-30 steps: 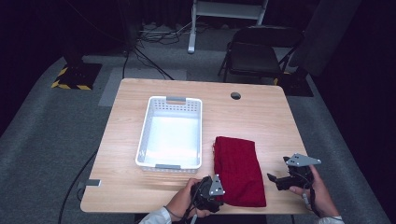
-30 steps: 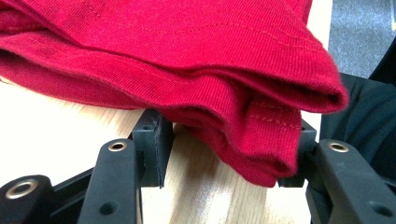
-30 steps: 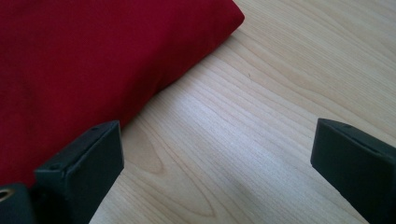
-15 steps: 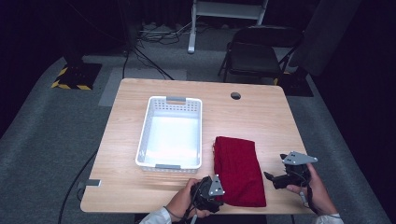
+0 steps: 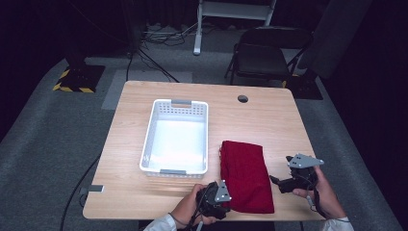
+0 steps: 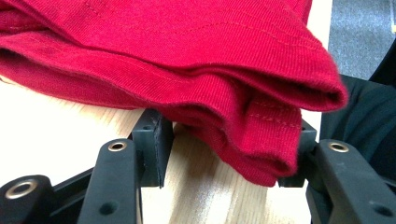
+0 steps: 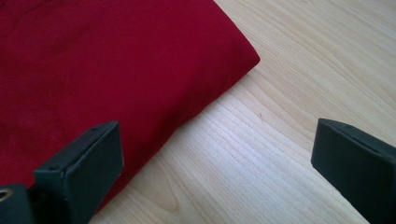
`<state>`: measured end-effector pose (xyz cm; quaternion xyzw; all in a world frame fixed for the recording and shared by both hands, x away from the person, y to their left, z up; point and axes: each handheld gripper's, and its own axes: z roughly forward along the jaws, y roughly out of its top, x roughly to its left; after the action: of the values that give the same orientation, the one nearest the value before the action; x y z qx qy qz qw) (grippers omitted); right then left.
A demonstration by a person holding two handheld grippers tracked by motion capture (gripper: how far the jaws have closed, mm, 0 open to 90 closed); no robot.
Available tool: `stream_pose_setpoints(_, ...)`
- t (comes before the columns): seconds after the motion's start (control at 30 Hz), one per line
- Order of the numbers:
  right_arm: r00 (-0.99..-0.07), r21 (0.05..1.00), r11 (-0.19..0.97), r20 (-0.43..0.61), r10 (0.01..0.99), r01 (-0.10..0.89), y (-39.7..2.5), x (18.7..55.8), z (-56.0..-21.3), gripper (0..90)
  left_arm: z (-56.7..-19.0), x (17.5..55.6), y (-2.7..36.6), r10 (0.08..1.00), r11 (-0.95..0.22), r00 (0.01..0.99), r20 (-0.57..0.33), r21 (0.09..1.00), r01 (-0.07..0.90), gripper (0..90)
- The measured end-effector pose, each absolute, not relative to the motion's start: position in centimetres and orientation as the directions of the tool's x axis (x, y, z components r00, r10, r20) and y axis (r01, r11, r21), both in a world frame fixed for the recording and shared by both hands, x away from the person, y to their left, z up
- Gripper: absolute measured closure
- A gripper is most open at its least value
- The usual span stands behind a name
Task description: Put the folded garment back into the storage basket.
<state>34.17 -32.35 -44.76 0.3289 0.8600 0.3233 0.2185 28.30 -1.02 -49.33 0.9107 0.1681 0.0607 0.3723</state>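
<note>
Right hand-held gripper [image 5: 278, 182] moved closer to red cloth [image 5: 246, 175].

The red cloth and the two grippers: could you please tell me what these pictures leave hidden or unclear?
- Left gripper, high view: its tips are hidden under the grey plate and the red cloth.
- Cloth, left gripper view: the folds spill over the top and left edges, so its kind cannot be told.
- Right gripper, right gripper view: one jaw is cut off by the right edge.
- Basket, high view: glare washes out its floor.
</note>
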Motion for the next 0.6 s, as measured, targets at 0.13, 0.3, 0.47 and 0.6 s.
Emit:
stream_pose_setpoints(0.13, -0.692, 0.7, 0.576, -0.162, 0.704, 0.423, -32.0, 34.3, -44.8, 2.8, -49.4, 28.3, -1.0, 0.354, -0.663, 0.935, -0.014, 0.701, 0.261, 47.4)
stream_pose_setpoints(0.3, -0.703, 0.697, 0.584, -0.161, 0.692, 0.416, -31.3, 34.4, -44.9, 2.8, -49.4, 28.3, -1.0, 0.353, -0.663, 0.936, -0.014, 0.702, 0.261, 47.4)
stream_pose_setpoints(0.47, -0.693, 0.708, 0.579, -0.176, 0.699, 0.404, -30.7, 34.4, -44.8, 3.3, -49.4, 28.3, -1.0, 0.353, -0.663, 0.936, -0.014, 0.702, 0.261, 47.4)
stream_pose_setpoints(0.6, -0.697, 0.715, 0.577, -0.177, 0.695, 0.394, -29.9, 34.3, -45.0, 3.4, -49.4, 28.3, -1.0, 0.352, -0.664, 0.936, -0.014, 0.702, 0.26, 47.4)
